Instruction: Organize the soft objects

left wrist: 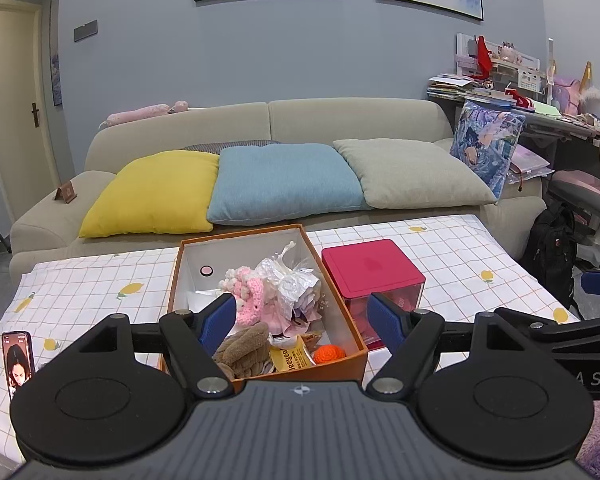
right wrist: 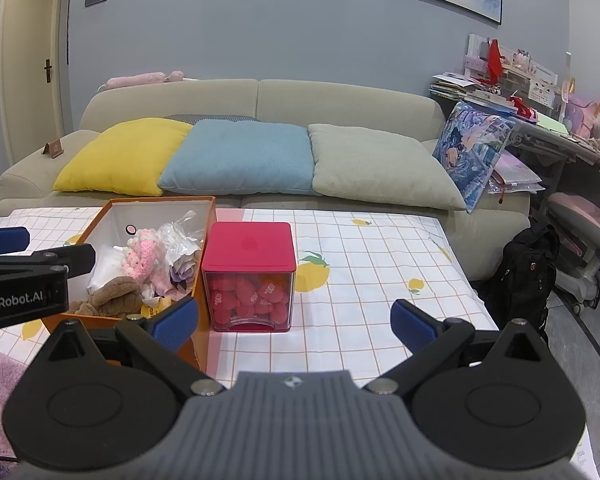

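While both grippers hung over the near edge of the table (right wrist: 380,248), nothing was being held. The table wore a white checked cloth printed with lemons, and behind its far edge ran a beige sofa (right wrist: 340,100) carrying a yellow cushion (right wrist: 120,156), a blue cushion (right wrist: 240,156) and a grey-green cushion (right wrist: 376,164) in a row. Left of the table's middle stood the orange cardboard box (left wrist: 348,364), open-topped, reaching from the near edge back toward the sofa. Touching its right wall, or just beside it, sat the clear cube container with a red lid (right wrist: 248,256), full of red pieces. Inside the box the soft things lay heaped: a brown plush toy (left wrist: 244,346) at the near end, a pink crocheted toy (left wrist: 248,292) in the middle, crinkled clear wrapping (left wrist: 288,280) beside it, and a small orange crocheted ball (left wrist: 329,354) in the near right corner. A phone (left wrist: 18,360) stood upright at the table's near left corner. The left gripper (left wrist: 302,320) was spread wide above the box's near end, empty. The right gripper (right wrist: 294,322) was likewise spread wide and empty, in front of the cube container.
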A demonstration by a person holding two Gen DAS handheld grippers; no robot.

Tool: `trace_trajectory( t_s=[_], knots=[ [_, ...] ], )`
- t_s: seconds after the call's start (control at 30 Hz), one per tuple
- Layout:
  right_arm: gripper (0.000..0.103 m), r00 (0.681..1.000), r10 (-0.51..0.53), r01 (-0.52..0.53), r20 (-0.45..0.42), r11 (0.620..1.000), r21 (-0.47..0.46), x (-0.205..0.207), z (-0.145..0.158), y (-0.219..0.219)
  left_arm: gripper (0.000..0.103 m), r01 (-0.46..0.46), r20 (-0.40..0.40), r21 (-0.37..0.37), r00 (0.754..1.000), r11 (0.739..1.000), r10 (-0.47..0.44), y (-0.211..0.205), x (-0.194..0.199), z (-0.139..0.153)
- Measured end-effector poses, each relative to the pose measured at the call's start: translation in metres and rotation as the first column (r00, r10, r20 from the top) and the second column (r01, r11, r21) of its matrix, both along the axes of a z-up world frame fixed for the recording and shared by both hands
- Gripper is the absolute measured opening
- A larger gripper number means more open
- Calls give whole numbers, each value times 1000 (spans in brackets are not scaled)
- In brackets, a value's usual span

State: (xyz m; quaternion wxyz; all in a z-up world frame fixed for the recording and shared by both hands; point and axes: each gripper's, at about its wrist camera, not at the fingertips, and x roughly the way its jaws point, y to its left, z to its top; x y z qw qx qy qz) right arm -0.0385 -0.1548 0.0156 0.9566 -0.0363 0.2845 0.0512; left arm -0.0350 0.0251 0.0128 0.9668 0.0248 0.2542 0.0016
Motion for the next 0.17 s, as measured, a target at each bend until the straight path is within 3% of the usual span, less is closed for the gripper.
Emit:
trace_trajectory(
  t_s=[0.17],
  knots=[
    [100,1000,4,-4,-3,1000,0,0,0,0,88,3,0,-4,1000,1000,-3,4,3,0]
  ],
)
